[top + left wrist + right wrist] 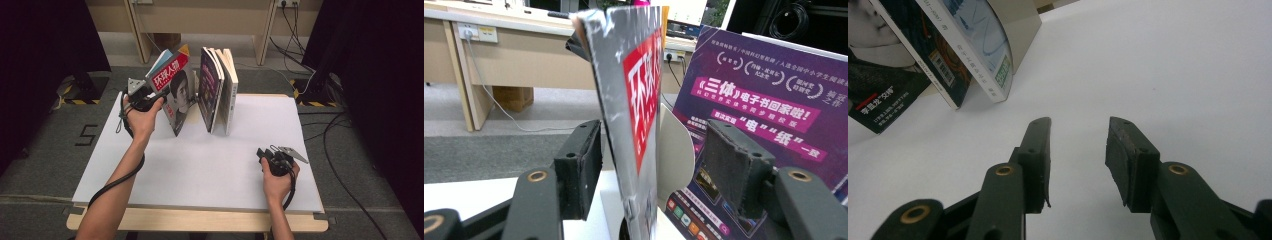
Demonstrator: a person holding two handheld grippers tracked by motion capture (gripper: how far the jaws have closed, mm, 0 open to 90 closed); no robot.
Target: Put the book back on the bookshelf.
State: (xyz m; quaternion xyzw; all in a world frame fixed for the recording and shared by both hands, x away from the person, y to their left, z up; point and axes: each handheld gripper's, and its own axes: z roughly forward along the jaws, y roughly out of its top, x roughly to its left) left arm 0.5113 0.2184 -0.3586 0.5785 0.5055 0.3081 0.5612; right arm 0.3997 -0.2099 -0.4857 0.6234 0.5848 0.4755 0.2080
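Observation:
A magazine with a red title band (175,86) stands tilted on the white table (210,165), leaning toward an upright purple book (209,85) and a few pale books (228,90). My left gripper (156,98) is at the magazine's left edge. In the left gripper view the magazine (636,100) rises between the jaws of that gripper (654,167). The right pad (734,167) stands well clear of it, so the gripper is open. The purple book (764,100) is just behind. My right gripper (262,153) rests low at the table's right front, open and empty (1079,150).
A pale rounded bookend (675,150) stands between the magazine and the purple book. The tilted books (980,45) are ahead and left of the right gripper. A wooden desk (200,20) is behind the table, with cables (320,85) on the floor at the right.

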